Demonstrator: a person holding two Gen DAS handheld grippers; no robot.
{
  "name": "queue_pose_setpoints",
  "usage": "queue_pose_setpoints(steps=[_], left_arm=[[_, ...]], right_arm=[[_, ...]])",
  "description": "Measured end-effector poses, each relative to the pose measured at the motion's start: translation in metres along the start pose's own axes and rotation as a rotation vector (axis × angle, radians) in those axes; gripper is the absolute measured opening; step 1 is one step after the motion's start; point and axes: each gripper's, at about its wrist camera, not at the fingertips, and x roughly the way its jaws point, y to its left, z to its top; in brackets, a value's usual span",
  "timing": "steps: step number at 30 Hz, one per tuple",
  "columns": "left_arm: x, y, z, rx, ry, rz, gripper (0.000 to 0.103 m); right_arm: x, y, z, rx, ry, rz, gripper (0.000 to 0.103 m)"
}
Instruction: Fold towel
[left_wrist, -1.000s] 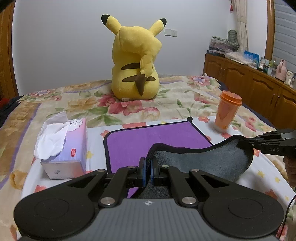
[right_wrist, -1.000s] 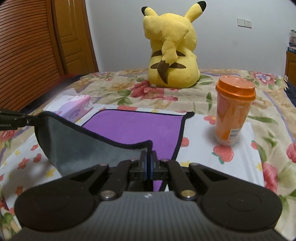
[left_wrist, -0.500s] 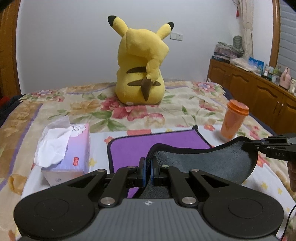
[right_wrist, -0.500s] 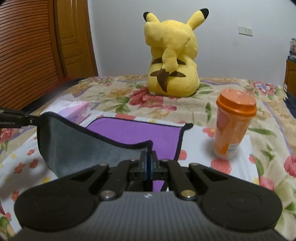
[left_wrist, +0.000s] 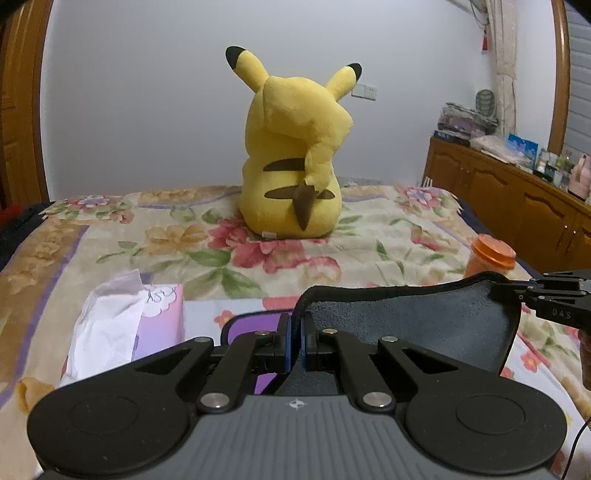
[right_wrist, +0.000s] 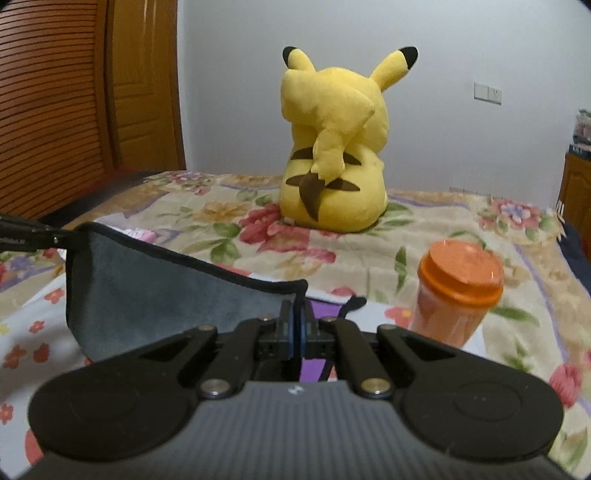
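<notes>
A floral bedspread (left_wrist: 177, 236) covers the bed, with a yellow plush (left_wrist: 291, 155) seated near the white wall (left_wrist: 147, 92), wooden cabinets (left_wrist: 517, 206) to the right and a slatted door (right_wrist: 44, 103) to the left. Both the left gripper (left_wrist: 295, 334) and right gripper (right_wrist: 295, 325) have fingers clenched on corners of the towel (left_wrist: 406, 325), raised above the bed between a tissue box (left_wrist: 147, 325) and an orange cup (right_wrist: 458, 291).

I see the towel (left_wrist: 406, 325) half lifted off the bed — grey on the raised side facing me, purple on the part lying flat below, with a dark bound edge all round. Its near edge hangs slack between two pinched corners, sagging in the middle. A purple strip (right_wrist: 314, 365) shows under the raised fold — still flat.
</notes>
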Motion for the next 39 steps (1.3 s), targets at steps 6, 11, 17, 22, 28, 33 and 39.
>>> queue_pose_setpoints(steps=[6,11,17,22,28,33,39], left_arm=[[0.008,0.000,0.012,0.045,-0.001,0.002,0.008],[0.012,0.002,0.021,0.073,-0.010,0.020,0.008],[0.025,0.007,0.031,0.059,-0.012,0.028,0.008],[0.040,0.011,0.036,0.038,-0.008,0.040,0.008],[0.066,0.019,0.031,0.007,0.015,0.070,0.008],[0.090,0.023,0.022,-0.011,0.041,0.088,0.008],[0.117,0.027,0.004,-0.019,0.088,0.101,0.008]], right_arm=[[0.011,0.002,0.012,-0.052,-0.018,-0.011,0.004],[0.019,0.002,0.019,-0.062,-0.032,-0.022,0.004],[0.029,0.001,0.021,-0.063,-0.043,-0.043,0.004],[0.042,-0.004,0.026,-0.064,-0.043,-0.061,0.004],[0.065,-0.016,0.023,-0.005,-0.010,-0.062,0.004],[0.089,-0.017,0.012,-0.010,0.030,-0.076,0.004],[0.117,-0.023,-0.007,0.027,0.093,-0.088,0.004]])
